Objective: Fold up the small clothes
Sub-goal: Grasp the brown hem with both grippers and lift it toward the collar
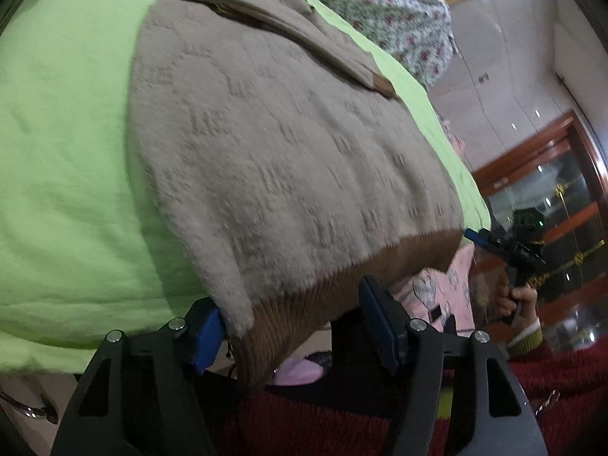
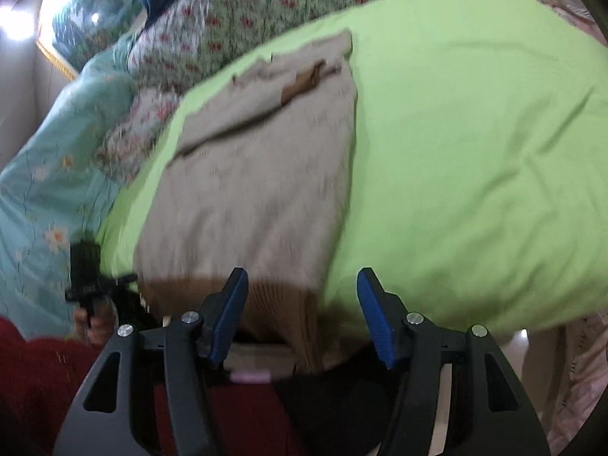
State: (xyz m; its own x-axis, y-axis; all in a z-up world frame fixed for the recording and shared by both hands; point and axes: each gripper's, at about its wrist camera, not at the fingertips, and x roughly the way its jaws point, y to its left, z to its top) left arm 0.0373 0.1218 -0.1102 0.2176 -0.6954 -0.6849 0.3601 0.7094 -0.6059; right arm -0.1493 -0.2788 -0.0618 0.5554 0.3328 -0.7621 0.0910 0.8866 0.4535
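Two claws stand spread wide, gripping nothing. The beige sweater (image 1: pixel 288 144) lies on the green blanket (image 1: pixel 64 152), its brown hem (image 1: pixel 304 304) draping over the edge between the left claw (image 1: pixel 292 326) fingers. Only the right wrist view shows the right claw (image 2: pixel 300 315) at the hem's corner, beside a turquoise quilt (image 2: pixel 45 174); motion blur smears the knit pattern.

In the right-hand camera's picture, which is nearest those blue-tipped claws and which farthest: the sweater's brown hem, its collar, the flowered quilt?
1. Brown hem, nearest the right gripper, hanging over the bed edge between its open fingers.
2. Collar, at the sweater's far end on the green blanket.
3. Flowered quilt, farthest, beyond the blanket at the top.
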